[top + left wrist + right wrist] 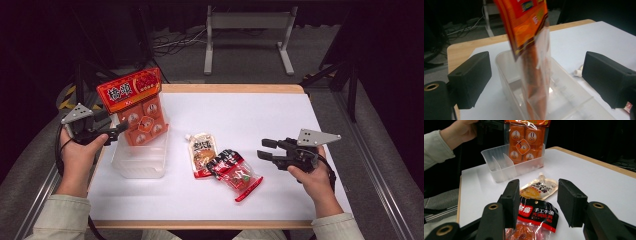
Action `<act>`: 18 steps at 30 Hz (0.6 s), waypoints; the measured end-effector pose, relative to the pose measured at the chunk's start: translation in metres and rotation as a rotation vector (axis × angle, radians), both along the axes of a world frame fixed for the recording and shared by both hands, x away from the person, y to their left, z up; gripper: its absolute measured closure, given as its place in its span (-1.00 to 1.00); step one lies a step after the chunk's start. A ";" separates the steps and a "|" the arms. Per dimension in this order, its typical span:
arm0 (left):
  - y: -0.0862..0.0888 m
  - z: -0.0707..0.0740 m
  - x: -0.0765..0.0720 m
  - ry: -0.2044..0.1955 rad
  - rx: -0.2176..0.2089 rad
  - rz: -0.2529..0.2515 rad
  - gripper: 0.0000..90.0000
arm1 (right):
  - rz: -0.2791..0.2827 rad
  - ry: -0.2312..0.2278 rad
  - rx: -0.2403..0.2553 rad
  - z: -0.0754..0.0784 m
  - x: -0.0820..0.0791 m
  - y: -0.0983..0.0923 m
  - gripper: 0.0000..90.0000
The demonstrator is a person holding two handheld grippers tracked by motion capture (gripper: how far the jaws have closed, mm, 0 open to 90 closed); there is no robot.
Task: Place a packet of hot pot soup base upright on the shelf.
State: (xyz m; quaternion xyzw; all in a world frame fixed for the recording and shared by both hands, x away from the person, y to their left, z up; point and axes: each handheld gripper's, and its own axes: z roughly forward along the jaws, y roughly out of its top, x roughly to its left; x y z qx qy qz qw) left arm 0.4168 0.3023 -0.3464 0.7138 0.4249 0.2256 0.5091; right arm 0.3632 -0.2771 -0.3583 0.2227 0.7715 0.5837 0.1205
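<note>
the orange snack bag (140,110) is standing upright in the clear plastic bin (141,162) at the left of the high view. the left gripper (119,129) is released, its jaws apart on both sides of the bag. the bag looks light, crinkly and slippery; its stiff red header is probably the best hold. the right gripper (266,148) is hanging half open, grasping nothing, beside the black-red pouch (235,172) at lower centre.

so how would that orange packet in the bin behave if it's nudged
The orange packet stands tall on edge in the clear bin, top-heavy, so it will likely tip. Its thin plastic film looks floppy and probably slick. The left gripper is open beside it.
</note>
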 end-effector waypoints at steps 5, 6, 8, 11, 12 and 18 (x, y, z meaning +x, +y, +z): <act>-0.002 0.009 -0.024 -0.034 -0.001 0.009 -0.83 | -0.017 0.008 -0.011 -0.002 0.004 0.000 0.19; -0.002 0.009 -0.024 -0.034 -0.001 0.009 -0.83 | -0.025 0.008 -0.014 -0.002 0.004 0.000 0.19; -0.003 0.009 -0.032 -0.033 -0.011 -0.004 -0.82 | -0.028 0.009 -0.014 -0.002 0.005 0.000 0.19; -0.003 0.006 -0.048 -0.036 -0.045 -0.016 -0.81 | -0.037 0.014 -0.020 -0.003 0.006 0.000 0.19; -0.004 0.006 -0.052 -0.038 -0.062 -0.030 -0.80 | -0.036 0.020 -0.023 -0.004 0.006 0.000 0.19; -0.019 0.008 -0.073 -0.062 -0.092 -0.112 -0.78 | -0.039 0.047 -0.038 -0.005 0.008 0.003 0.18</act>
